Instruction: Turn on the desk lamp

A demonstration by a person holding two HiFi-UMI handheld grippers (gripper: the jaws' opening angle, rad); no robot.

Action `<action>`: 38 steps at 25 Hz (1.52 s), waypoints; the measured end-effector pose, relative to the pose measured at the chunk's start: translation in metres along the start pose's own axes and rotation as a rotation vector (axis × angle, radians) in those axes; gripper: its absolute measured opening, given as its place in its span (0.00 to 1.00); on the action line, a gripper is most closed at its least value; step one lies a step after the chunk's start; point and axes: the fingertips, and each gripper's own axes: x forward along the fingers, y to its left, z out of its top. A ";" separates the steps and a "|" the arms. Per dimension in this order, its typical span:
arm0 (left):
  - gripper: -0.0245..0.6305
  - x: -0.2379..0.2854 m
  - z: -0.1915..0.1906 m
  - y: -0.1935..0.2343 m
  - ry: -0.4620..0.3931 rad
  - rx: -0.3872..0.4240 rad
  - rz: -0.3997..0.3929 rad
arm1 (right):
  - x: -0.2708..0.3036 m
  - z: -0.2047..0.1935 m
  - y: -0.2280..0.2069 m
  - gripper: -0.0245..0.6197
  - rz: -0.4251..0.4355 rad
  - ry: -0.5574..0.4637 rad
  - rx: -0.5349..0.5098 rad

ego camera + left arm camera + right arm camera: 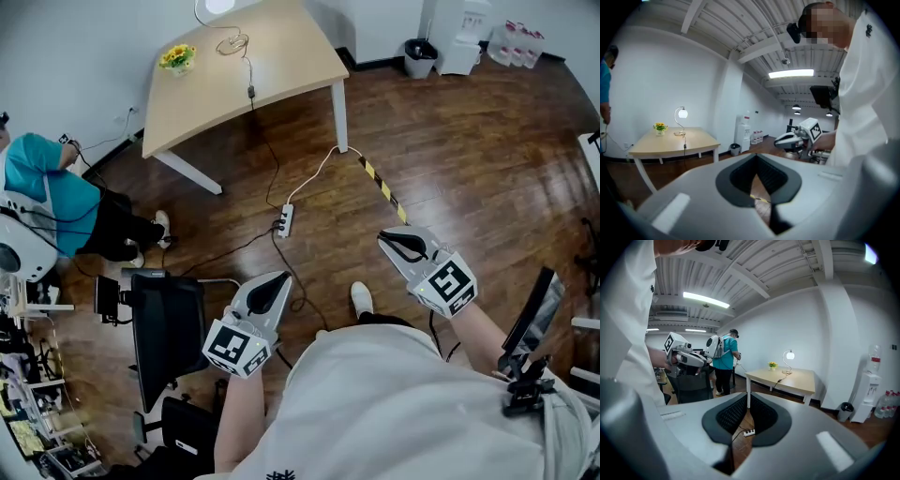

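The desk lamp with a curved metal stem and round white globe (681, 118) stands at the far edge of a pale wooden table (281, 66), its globe glowing, with a small pot of yellow flowers (177, 58) near it on the same top. A dark cord (262, 141) runs from the lamp across the table and down to a white power strip (285, 220) lying on the dark wood floor (450, 150). Both tools are held low, well apart from the table. The left gripper (278, 278) has its black pads pressed together at the tips, pinching nothing; the right gripper (392, 236) is likewise closed and empty. A person in a teal shirt (47, 192) is beside the table, and a black office chair (169, 328) stands near the left gripper.
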 end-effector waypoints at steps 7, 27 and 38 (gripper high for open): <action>0.06 -0.051 -0.011 -0.003 -0.022 0.007 -0.032 | 0.006 0.028 0.048 0.05 -0.019 -0.009 -0.021; 0.06 -0.098 -0.035 -0.019 -0.015 0.011 -0.106 | -0.003 0.048 0.120 0.05 -0.050 0.024 -0.034; 0.06 -0.106 -0.039 -0.012 -0.016 0.009 -0.116 | 0.007 0.047 0.129 0.05 -0.058 0.038 -0.038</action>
